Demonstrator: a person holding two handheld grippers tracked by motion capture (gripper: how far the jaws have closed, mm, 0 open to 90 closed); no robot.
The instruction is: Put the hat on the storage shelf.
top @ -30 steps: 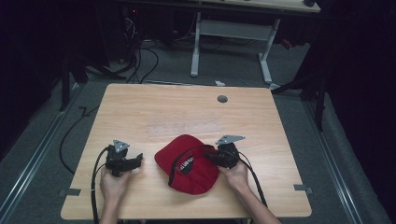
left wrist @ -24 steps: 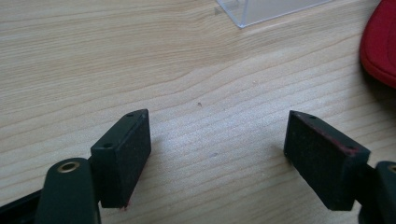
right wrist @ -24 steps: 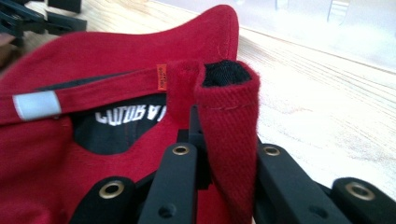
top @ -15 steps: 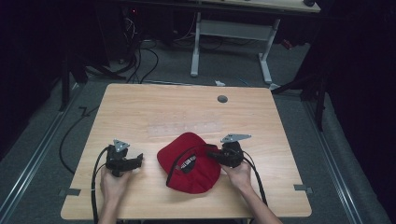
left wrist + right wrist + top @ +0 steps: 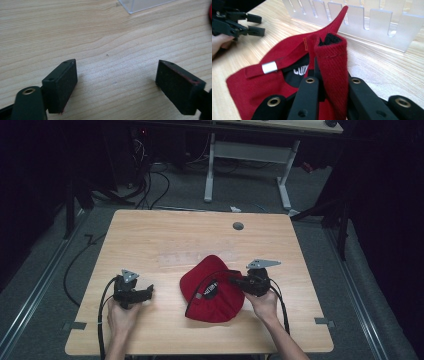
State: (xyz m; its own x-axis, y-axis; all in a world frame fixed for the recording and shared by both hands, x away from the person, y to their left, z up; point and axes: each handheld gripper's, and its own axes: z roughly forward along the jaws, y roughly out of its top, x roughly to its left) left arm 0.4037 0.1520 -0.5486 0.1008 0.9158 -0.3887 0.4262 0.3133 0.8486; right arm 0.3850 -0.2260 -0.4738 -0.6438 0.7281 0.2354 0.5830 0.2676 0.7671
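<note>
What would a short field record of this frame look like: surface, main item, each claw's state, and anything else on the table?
surface: light wooden table with a round grey grommet
main item: red fabric cap with a black label and a metal strap clasp, lying near the front edge
right claw: shut on a folded edge of the cap
left claw: open, jaws wide apart, low over bare wood, apart from the cap
other item: clear plastic slotted rack beyond the cap

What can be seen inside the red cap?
In the right gripper view, the red cap shows a black inner label with white letters, partly hidden by its strap. The fold pinched by the right gripper hides the rest.
</note>
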